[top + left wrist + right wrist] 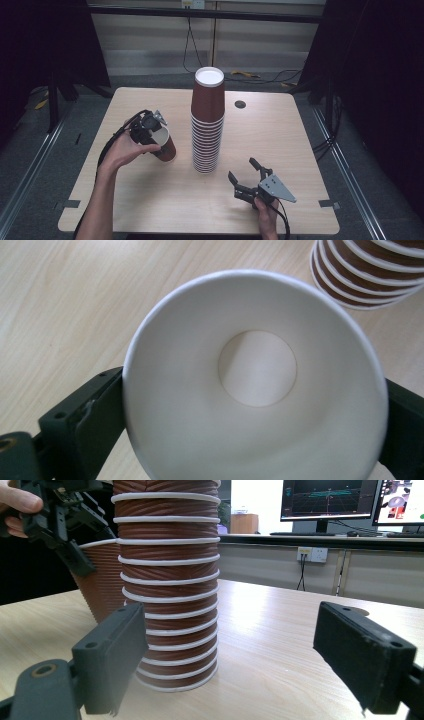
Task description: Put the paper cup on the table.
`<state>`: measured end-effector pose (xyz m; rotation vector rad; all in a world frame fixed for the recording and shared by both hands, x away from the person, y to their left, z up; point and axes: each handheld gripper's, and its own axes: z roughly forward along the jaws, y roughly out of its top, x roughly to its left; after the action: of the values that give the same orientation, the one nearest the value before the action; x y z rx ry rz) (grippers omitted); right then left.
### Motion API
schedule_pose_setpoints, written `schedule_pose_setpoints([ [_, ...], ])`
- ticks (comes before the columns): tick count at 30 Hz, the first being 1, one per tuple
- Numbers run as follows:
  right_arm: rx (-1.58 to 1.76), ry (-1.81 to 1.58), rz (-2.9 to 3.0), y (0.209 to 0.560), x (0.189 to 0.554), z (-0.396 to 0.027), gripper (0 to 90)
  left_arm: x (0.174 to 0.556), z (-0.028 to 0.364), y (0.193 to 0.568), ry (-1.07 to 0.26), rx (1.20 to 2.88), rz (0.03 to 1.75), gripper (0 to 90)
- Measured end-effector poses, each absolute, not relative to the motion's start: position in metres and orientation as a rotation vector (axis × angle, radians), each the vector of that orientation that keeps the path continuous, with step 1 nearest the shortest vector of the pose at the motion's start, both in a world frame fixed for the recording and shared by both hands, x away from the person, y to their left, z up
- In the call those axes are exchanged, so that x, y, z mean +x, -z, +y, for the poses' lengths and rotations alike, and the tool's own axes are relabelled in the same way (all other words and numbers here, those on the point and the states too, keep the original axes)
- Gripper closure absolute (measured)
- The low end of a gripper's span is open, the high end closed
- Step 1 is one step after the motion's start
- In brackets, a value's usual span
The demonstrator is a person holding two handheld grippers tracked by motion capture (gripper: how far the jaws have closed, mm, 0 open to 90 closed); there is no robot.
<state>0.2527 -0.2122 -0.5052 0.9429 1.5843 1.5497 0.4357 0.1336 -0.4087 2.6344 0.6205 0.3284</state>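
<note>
High view: the left claw (150,131) sits over the mouth of a single brown cup (164,144) that stands upright on the bench (150,200), just left of the tall stack (207,120) of upturned cups. The left hand (125,150) grips the claw from the near side. The right claw (246,176) rests low near the bench's front edge, to the right of and nearer than the stack's base, apart from it, its jaws spread with nothing between them.

Left gripper view: the camera looks straight down into the cup's (255,380) white inside. The cup's rim lies between the two jaws, one at each side. The left jaw meets the rim; whether the pads press on it I cannot tell. The stack (370,275) shows at the top right, close by.

Right gripper view: the jaws stand wide apart and empty. The stack (167,580) rises just beyond the left jaw; the cup (102,580) and left claw (67,525) show behind it.
</note>
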Motion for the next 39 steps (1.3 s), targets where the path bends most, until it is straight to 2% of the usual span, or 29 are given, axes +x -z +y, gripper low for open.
schedule_pose_setpoints([
  [16,0.943,-1.550,1.586,0.505,0.253,-0.212,13.6,0.439,0.132,0.418,-0.326,2.557,0.609,2.1],
  [19,0.943,-1.550,1.586,0.505,0.253,-0.212,13.6,0.440,0.132,0.420,-0.306,2.520,0.659,2.2],
  [24,0.942,-1.550,1.586,0.505,0.253,-0.212,13.6,0.441,0.133,0.427,-0.276,2.544,0.619,3.5],
  [32,0.943,-1.551,1.585,0.505,0.253,-0.212,13.6,0.437,0.133,0.432,-0.325,2.560,0.608,4.8],
  [39,0.942,-1.551,1.586,0.505,0.253,-0.212,13.6,0.436,0.138,0.445,-0.272,2.547,0.622,11.7],
])
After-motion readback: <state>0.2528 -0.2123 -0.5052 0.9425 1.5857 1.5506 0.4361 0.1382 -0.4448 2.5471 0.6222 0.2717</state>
